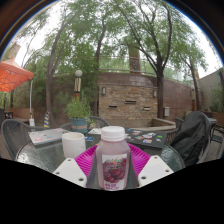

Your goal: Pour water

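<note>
One view only, from the gripper. Item: clear plastic bottle with white cap and dark red label [113, 162], upright, pinched between the two fingers of the gripper [113, 172], magenta pads pressing either side. Item: white cylindrical cup [73, 145], on the glass patio table [45, 155], just left of the bottle, likely the receiving vessel. Item: potted green plant [78, 108], beyond. Risks, as judged: cap appears on, so no flow when tipped; smooth bottle may slip in the pads; swinging across may knock the light cup.
</note>
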